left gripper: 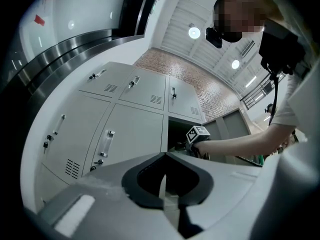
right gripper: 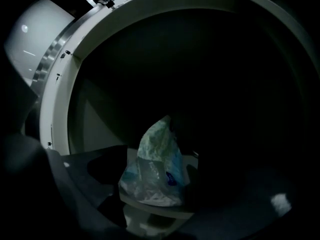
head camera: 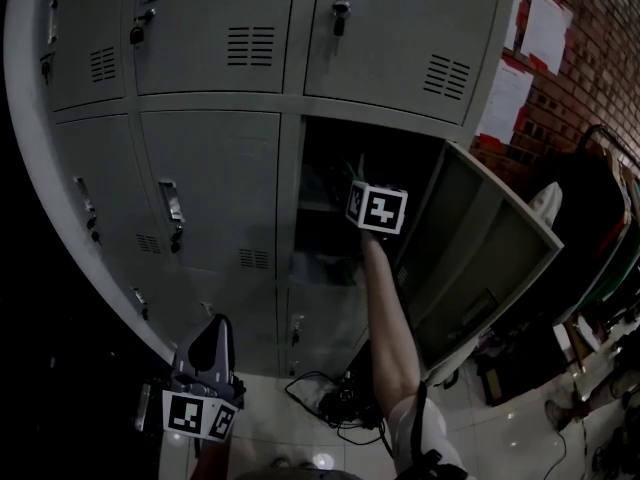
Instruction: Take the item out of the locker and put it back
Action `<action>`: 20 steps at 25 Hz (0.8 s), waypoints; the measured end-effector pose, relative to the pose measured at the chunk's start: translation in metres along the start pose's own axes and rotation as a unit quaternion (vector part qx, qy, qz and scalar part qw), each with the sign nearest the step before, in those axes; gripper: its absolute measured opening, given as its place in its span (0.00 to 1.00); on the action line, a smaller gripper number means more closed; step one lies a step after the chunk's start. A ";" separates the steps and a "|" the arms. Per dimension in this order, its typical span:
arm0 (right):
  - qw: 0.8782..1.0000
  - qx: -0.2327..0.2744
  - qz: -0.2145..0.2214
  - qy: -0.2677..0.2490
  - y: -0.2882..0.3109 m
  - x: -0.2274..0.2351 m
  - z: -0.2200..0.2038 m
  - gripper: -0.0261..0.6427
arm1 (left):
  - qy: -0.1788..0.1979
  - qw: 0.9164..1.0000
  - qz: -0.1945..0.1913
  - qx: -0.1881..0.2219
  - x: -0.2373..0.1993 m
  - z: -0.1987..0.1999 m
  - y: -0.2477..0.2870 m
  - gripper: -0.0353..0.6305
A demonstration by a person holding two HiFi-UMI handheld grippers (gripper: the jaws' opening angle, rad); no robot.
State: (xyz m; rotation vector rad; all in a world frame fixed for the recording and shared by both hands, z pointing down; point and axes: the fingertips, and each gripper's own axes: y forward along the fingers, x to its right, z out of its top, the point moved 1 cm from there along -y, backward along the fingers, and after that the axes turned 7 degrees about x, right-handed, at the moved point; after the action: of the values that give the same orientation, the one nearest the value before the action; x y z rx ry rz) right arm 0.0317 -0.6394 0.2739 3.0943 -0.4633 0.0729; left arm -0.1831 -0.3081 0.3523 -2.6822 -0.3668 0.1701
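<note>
Right gripper view: crumpled plastic bag (right gripper: 155,169) inside dark locker (right gripper: 95,119)

At the lockers (head camera: 290,103) we count two grippers, the left gripper (left gripper: 165,156) and the right gripper (right gripper: 157,189). Each carries one of the two marker cubes (head camera: 377,208). One bare arm (head camera: 390,338) is in view. Across the top two rows we tally five shut doors (head camera: 215,28) and one open door (head camera: 480,258); the lower row is too cut off to count. There is one plastic packet (right gripper: 157,169). We see three ceiling lights (left gripper: 194,32) and at least two paper sheets (head camera: 545,23) on the one brick wall (head camera: 600,58).
</note>
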 end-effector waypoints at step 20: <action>0.998 0.063 0.003 -0.031 -0.074 -0.006 -0.001 0.05 | -0.004 1.000 -0.001 0.011 0.004 0.008 -0.005 0.06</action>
State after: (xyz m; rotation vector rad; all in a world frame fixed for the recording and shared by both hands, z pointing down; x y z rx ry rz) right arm 0.0477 -0.5665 0.2746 3.2263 -0.4879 0.0077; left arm -0.1816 -0.2990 0.3471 -2.6612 -0.3672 0.1833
